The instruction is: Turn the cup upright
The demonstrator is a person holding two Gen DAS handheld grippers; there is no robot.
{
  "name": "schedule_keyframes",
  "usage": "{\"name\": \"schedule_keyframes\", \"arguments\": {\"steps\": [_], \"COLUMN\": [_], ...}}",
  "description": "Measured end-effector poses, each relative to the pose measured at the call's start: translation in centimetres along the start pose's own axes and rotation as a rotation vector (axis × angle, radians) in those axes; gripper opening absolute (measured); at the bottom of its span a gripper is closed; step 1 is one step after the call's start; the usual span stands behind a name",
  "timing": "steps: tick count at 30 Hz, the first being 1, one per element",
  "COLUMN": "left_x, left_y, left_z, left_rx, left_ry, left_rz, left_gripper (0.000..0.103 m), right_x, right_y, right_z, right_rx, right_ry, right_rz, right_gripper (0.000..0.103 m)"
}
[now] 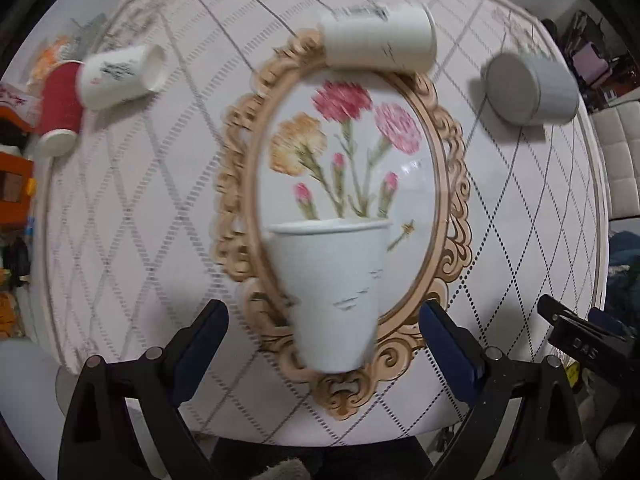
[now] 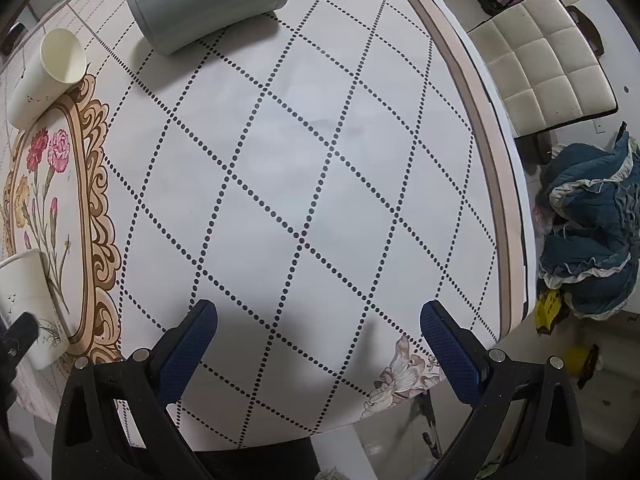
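A white paper cup (image 1: 334, 296) stands upright on the flowered oval of the table, rim up, between the spread fingers of my left gripper (image 1: 324, 328), which is open and not touching it. The same cup shows at the left edge of the right wrist view (image 2: 28, 304). My right gripper (image 2: 318, 332) is open and empty over bare tablecloth near the table's right edge. Its tip shows in the left wrist view (image 1: 576, 332).
A white cup (image 1: 380, 40) lies on its side at the oval's far end, also in the right view (image 2: 44, 76). A grey cup (image 1: 532, 88) lies at the right (image 2: 208, 0). Another white cup (image 1: 120, 76) and a red cup (image 1: 60, 112) lie at the left. A chair (image 2: 548, 64) stands beyond the table edge (image 2: 496, 152).
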State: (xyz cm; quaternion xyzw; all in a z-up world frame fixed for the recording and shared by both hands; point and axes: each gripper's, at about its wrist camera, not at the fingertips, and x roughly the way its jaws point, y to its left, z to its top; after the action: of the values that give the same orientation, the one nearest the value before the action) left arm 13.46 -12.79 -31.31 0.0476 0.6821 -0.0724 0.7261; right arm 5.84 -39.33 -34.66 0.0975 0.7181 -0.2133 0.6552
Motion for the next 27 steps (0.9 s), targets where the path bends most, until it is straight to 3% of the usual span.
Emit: {"name": "schedule_keyframes", "arguments": {"steps": [6, 10, 12, 13, 14, 21, 27], "left_x": [-4.0, -3.3, -2.0, -1.6, -1.1, 1.4, 2.4], "left_y": [5.7, 9.8, 12.0, 12.7, 13.3, 15.6, 17.0], "left_z": [-0.5, -0.7, -1.3, -1.5, -1.8, -2.9, -3.0], "left_rx": [-0.049, -0.083, -0.097, -0.124, -0.127, -0.127, -0.123], "left_ry": [-0.107, -0.099, -0.074, -0.008, 0.003, 0.038, 0.053], "left_rz": [0.152, 0.221, 0.220, 0.223, 0.222, 0.205, 0.190], "left_gripper": [0.097, 0.097, 0.097, 0.097, 0.097, 0.097, 0.097], "right_x": [-0.9, -2.8, -3.8, -4.3, -4.8, -6.7, -6.3], "right_y": [1.7, 4.8, 6.8, 7.9, 8.7, 16.1, 21.1], "right_z": [-0.2, -0.8, -1.3, -1.6, -1.8, -3.6, -3.5], "right_rx": [-0.024, -0.068, -0.097, -0.112, -0.125, -0.212, -0.244], "right_ry": [-0.007, -0.028, -0.038, -0.044, -0.049, -0.070, -0.051], "right_rz": [0.032, 0.088, 0.111, 0.125, 0.132, 0.164, 0.146], "right_gripper": [0.103, 0.103, 0.103, 0.103, 0.103, 0.102, 0.096]}}
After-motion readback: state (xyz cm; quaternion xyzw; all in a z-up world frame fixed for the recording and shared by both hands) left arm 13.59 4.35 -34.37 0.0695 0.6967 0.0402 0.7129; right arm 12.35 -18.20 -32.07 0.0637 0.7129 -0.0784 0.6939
